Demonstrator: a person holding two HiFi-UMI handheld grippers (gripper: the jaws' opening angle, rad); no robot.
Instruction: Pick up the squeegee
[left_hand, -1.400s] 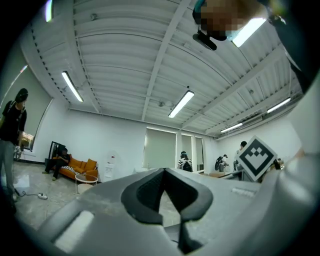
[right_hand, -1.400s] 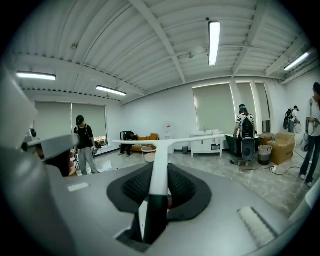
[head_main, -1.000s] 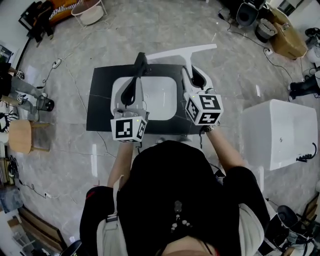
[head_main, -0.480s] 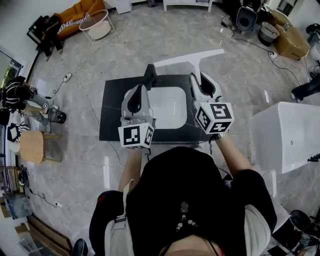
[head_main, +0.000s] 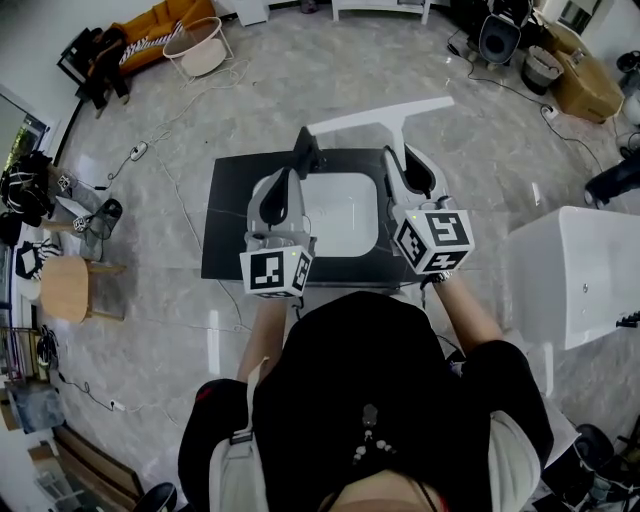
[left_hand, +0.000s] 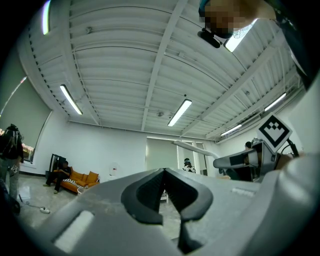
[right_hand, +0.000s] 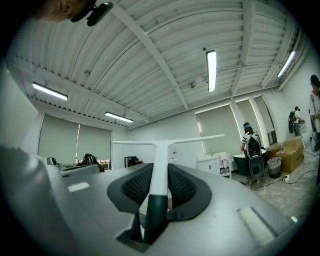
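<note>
1. Head view: the right tongs (head_main: 403, 158) reach toward 12 o'clock and are clamped on the stem of the white squeegee (head_main: 385, 113). Its long blade runs crosswise beyond the tips, out past the far edge of the black tabletop (head_main: 225, 235).
2. Head view: the left tongs (head_main: 305, 152) lie at 9 o'clock of the right ones, well apart from them, also pointing to 12 o'clock. A white basin (head_main: 345, 225) sits on the tabletop between and below the two tools. Each carries its marker cube at the person's end.
3. Left gripper view: the left tongs (left_hand: 164, 171) are closed tip to tip with nothing between them. At 2 o'clock of the tips shows the squeegee (left_hand: 192, 146) blade, and the right tongs' body beside it.
4. Right gripper view: the right tongs (right_hand: 159, 172) grip the squeegee (right_hand: 167, 142) by its stem, the ribbed pads pressing on either side. The dark handle end runs down to 6 o'clock between the jaws. The white stem rises to 12 o'clock, where the blade spreads level from 9 to 3 o'clock.
</note>
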